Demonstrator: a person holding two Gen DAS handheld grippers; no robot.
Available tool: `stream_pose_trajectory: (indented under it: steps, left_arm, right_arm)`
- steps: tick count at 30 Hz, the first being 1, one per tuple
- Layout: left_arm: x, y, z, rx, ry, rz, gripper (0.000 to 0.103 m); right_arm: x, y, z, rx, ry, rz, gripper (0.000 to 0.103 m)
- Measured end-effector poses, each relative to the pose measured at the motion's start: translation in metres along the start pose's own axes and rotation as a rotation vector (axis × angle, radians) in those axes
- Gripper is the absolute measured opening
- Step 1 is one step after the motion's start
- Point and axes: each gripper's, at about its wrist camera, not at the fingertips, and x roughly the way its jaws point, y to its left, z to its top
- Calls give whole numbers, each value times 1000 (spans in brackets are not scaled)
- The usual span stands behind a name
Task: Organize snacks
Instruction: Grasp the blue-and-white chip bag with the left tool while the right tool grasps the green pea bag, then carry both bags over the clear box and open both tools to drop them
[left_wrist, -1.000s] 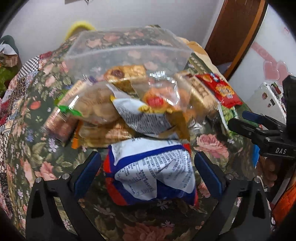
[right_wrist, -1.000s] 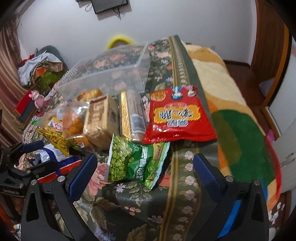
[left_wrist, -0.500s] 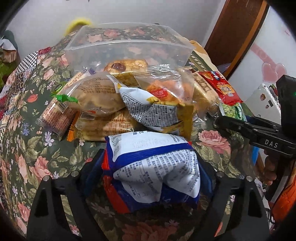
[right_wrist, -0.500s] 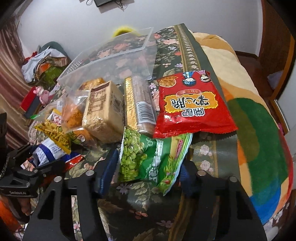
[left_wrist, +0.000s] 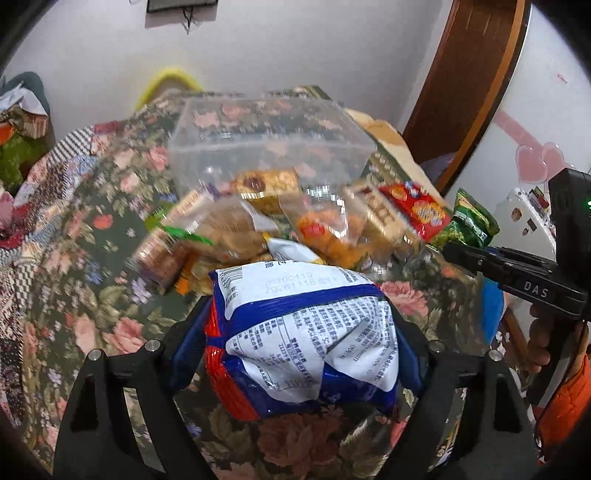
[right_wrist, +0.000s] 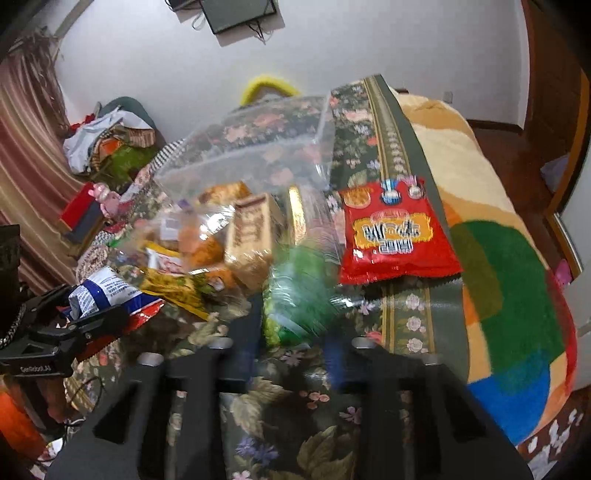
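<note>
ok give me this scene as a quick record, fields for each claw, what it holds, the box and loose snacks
left claw: jaws closing on the blue and white snack bag, pads against its sides
right claw: shut on the green pea snack bag
clear plastic box: empty, behind the snack pile
red snack bag: flat on the floral cloth
view: blurred

The clear plastic box (left_wrist: 271, 147) stands open at the far end of the bed (right_wrist: 399, 155), and its inside looks free. Between it and the near edge lies a heap of snack packets (left_wrist: 266, 225), close together, which blocks the straight way. To the right of the red packet (right_wrist: 395, 232), the coloured blanket (right_wrist: 509, 280) is bare.
</note>
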Motion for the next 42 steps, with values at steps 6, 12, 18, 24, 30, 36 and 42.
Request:
stream_pose_trajectory:
  steps: [6,12,18,24,30,36,42]
  left_arm:
    - [-25,4,19,-15,-99,16,86]
    - [-39,6,45,-11,-182,48,86]
    - [-41,13,71,-27,-228,56,86]
    - [-34,20,101,-30,-264,74,86]
    - [-13,30,129,-51,-263,77,86]
    - [24,44,154,-86,-224,99,86]
    - [64,58,172,-111,-187,145,86]
  right_arm:
    - [-9,14,12,-45,-73,2,23]
    - [-14,28,26,-86,-128,12,23]
    - [-20,32,47,-101,-175,33,23]
    - [-16,36,71,-121,-213,31,23]
    - [-5,40,95,-132,-236,21,23]
    - [14,43,116,-144,-232,6,23]
    - [49,43,128,-148,-178,-9,23]
